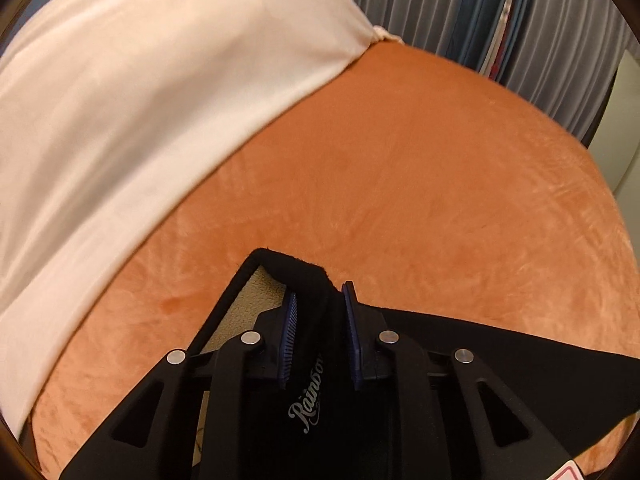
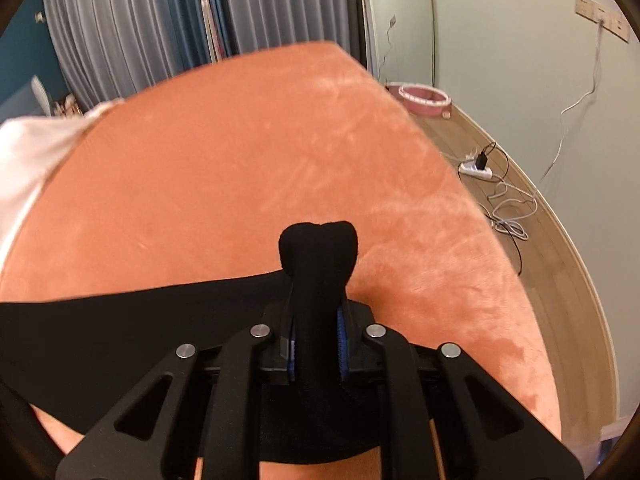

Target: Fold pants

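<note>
Black pants (image 1: pixel 520 368) lie stretched over an orange plush bed cover (image 1: pixel 400 184). My left gripper (image 1: pixel 320 300) is shut on the waistband, whose fleece-lined corner sticks out ahead of the blue pads (image 1: pixel 290 328); white script lettering shows on the cloth between the fingers. In the right wrist view my right gripper (image 2: pixel 316 332) is shut on another bunched part of the pants (image 2: pixel 120 320), and a black wad of cloth bulges past the fingertips. From that wad the fabric runs taut to the left across the bed cover (image 2: pixel 240 160).
A cream sheet or pillow (image 1: pixel 140 100) covers the bed's far left. Grey and blue curtains (image 1: pixel 520 12) hang behind. To the right of the bed are a wooden floor (image 2: pixel 540 248), a power strip with cables (image 2: pixel 476 170), a pink round object (image 2: pixel 424 98) and a pale wall.
</note>
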